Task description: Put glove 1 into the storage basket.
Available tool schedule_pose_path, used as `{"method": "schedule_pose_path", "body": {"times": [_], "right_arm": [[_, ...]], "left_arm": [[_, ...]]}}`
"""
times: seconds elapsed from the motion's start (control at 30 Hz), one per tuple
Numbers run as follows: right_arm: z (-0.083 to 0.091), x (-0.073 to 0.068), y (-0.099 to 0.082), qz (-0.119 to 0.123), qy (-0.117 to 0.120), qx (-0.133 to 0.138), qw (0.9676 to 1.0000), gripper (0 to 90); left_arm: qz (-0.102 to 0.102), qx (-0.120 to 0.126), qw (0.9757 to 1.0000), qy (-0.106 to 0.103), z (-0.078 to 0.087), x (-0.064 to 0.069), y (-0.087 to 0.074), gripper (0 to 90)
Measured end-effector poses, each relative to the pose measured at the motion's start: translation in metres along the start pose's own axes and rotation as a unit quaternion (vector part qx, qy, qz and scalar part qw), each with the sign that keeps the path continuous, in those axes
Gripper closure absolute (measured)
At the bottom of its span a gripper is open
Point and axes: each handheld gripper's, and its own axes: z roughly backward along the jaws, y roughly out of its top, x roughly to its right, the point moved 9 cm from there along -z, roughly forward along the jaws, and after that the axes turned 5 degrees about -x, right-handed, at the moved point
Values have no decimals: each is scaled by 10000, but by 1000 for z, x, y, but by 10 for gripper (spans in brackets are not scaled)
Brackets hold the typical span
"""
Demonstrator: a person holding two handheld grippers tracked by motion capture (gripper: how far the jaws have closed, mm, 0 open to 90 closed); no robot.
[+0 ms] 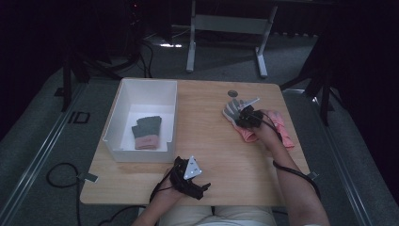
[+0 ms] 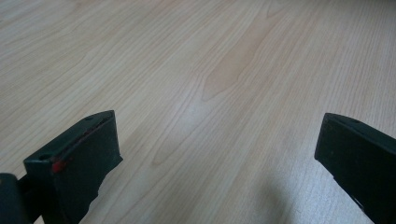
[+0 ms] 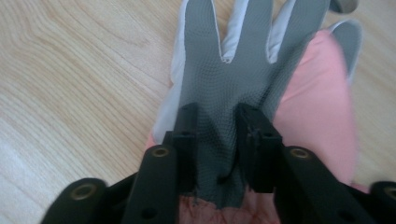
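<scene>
The right claw (image 3: pixel 217 140) pinches a bunched fold of a grey-and-pink glove (image 3: pixel 243 70) lying on the wooden surface (image 1: pixel 221 150); soft, light fabric, likely best gripped mid-palm. The left claw (image 2: pixel 219 158) hangs spread.

Bare wood across the middle of the table (image 1: pixel 214 141), from the white bin (image 1: pixel 123 101) on the left to the gloves (image 1: pixel 263 125) on the right: open passage there. Blocked on the left by the bin's raised walls, with one glove (image 1: pixel 147 132) lying inside. Near edge taken up by the left gripper (image 1: pixel 188 176). Small round hole (image 1: pixel 232 93) at the far edge, flush, no hindrance.
</scene>
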Motion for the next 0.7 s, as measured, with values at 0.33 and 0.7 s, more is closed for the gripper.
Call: {"method": "schedule_pose_path", "body": {"times": [0.33, 0.7], "right_arm": [[8, 2, 7, -806, -112, -39, 9967, 876], [81, -29, 37, -1821, -49, 663, 9810, 880]], "left_arm": [[-11, 41, 9999, 105, 1, -2, 1, 0], [18, 93, 9999, 129, 3, -3, 0, 0]]}}
